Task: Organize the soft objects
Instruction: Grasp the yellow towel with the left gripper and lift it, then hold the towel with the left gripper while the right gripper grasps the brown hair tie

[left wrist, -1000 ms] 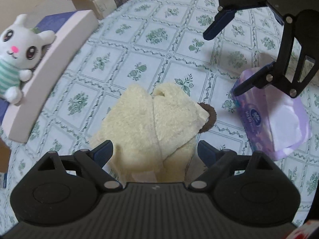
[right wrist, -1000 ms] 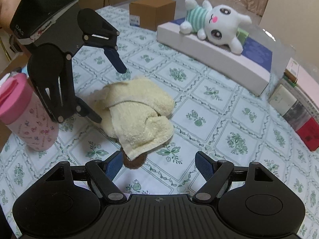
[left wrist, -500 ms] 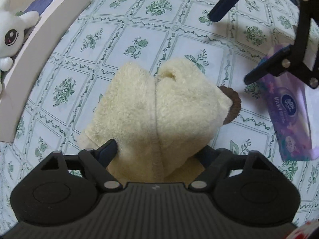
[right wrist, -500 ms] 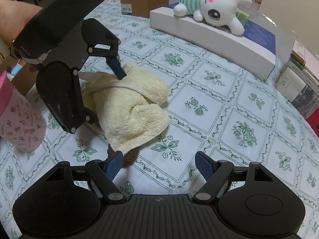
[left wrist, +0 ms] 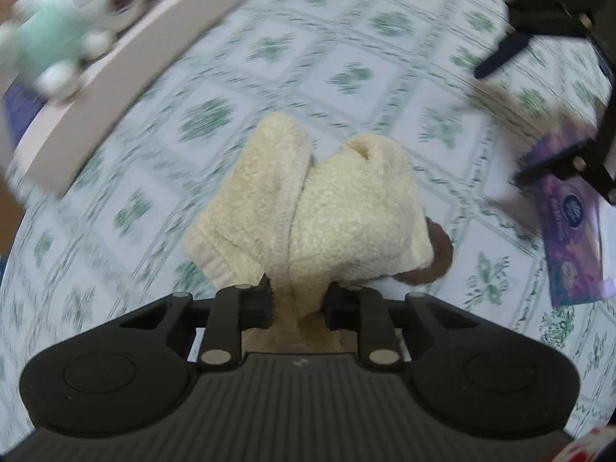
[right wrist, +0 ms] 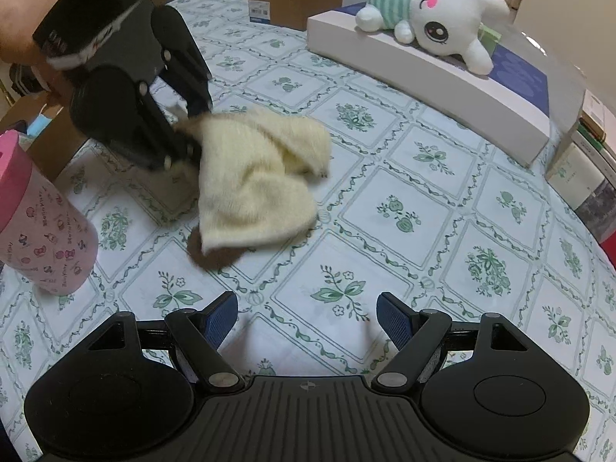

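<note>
Between the left gripper (left wrist: 298, 304) jaws, closed on its near end, the cream towel (left wrist: 308, 208) hangs forward over the worktop (right wrist: 423, 200), seemingly lifted though motion blur hides contact, while the right gripper (right wrist: 306, 317) waits open, well apart.

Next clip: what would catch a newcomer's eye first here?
The cream towel at centre, pinched at its near end by the left gripper and hanging above the floral tablecloth. Next, the white bunny lying on the flat box at the far edge. The right gripper is open and holds nothing.
</note>
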